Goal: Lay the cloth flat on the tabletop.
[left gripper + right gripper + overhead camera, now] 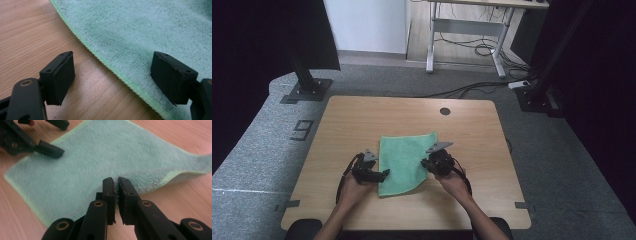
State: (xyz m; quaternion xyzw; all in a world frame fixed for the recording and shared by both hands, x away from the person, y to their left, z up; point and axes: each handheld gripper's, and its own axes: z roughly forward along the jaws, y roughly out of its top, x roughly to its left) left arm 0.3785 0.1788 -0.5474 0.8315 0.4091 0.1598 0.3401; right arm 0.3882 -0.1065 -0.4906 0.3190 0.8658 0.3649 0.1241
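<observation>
A mint-green terry cloth lies on the wooden table in front of the person. My right gripper is shut on the cloth's right edge; in the right gripper view its jaws pinch the hem, and the cloth rises off the wood there in a fold. My left gripper is open at the cloth's lower left edge. In the left gripper view its jaws straddle the hem, one pad over bare wood and the other over the cloth, gripping nothing.
A round cable hole sits near the table's far edge. Black stand bases rest on the grey carpet at far left and far right. A desk frame with loose cables stands behind.
</observation>
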